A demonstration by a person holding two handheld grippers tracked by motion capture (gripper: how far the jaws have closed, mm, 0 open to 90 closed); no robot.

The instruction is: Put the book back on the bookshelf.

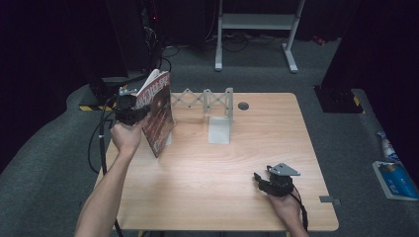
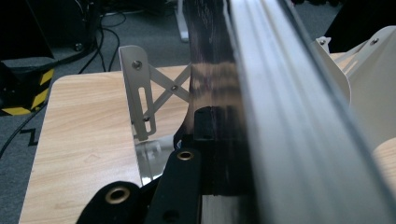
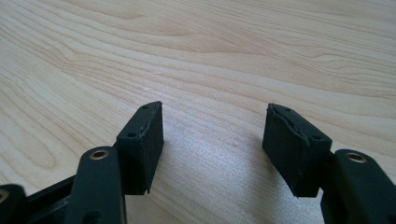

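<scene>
The book (image 1: 157,111) held upright at the far left of the table carries large pale lettering across the top of its dark red cover, too blurred to read. The blue packet (image 1: 394,178) on the floor, far right, shows unreadable print.

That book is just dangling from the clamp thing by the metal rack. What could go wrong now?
The left hand-held gripper pinches the book near one edge only, so it might tilt or slip. It hangs close to the metal rack, which a swing might nudge. The right hand-held gripper rests open, too far to steady it.
</scene>
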